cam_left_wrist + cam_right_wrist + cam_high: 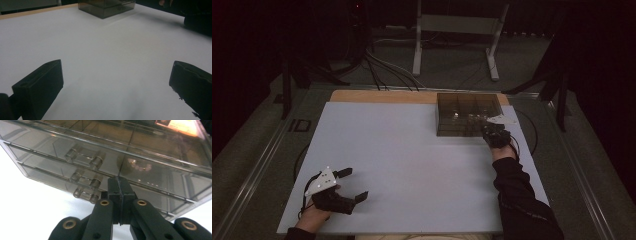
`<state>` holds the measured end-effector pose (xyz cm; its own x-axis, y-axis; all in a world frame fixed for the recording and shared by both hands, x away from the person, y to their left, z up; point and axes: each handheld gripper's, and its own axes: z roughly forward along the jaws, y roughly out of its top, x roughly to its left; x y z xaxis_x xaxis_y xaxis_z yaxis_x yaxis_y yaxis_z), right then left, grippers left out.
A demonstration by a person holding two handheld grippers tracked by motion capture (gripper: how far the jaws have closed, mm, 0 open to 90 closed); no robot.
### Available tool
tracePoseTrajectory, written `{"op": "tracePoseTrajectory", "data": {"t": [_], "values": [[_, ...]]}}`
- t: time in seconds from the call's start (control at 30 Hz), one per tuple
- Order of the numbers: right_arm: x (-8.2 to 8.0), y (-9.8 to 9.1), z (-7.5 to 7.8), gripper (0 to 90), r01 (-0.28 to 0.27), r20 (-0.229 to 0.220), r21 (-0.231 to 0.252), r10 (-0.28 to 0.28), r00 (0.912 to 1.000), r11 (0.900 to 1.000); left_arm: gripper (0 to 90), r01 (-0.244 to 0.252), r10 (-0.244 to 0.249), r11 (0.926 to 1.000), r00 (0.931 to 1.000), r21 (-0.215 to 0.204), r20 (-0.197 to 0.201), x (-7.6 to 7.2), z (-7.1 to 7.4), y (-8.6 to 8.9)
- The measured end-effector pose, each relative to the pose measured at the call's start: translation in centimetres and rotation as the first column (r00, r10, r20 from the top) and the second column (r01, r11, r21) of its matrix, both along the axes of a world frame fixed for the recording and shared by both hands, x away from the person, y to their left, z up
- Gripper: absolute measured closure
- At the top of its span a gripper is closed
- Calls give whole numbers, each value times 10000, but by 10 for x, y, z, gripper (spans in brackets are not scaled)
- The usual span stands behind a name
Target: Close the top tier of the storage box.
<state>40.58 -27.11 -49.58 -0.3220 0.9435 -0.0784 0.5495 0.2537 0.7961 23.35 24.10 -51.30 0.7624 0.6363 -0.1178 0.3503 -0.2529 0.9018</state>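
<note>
Drawer box (467, 114): smoky, see-through plastic, squarish and low, standing upright at the far right of the white tabletop, its back edge over the bare wooden strip. Top divided into open compartments; small pale items inside, too dim to name. Close up, the front of the box (140, 170) shows three shallow drawers stacked one above another, all pushed in, each with a clear bar handle (83, 158). A pale beaded ring (139, 165) shows through the wall behind the top drawer front.
</note>
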Motion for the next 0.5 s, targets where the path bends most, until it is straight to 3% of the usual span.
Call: {"op": "tracePoseTrajectory", "data": {"t": [0.33,0.5], "values": [[-5,0,2,847,107,-89,56,-106,9999,9999,0,-4,4,10000,10000,-1,9,0,0,0],[-9,-1,5,744,116,-136,165,-114,9998,9998,0,2,-2,10000,10000,-5,7,0,0,0]]}}
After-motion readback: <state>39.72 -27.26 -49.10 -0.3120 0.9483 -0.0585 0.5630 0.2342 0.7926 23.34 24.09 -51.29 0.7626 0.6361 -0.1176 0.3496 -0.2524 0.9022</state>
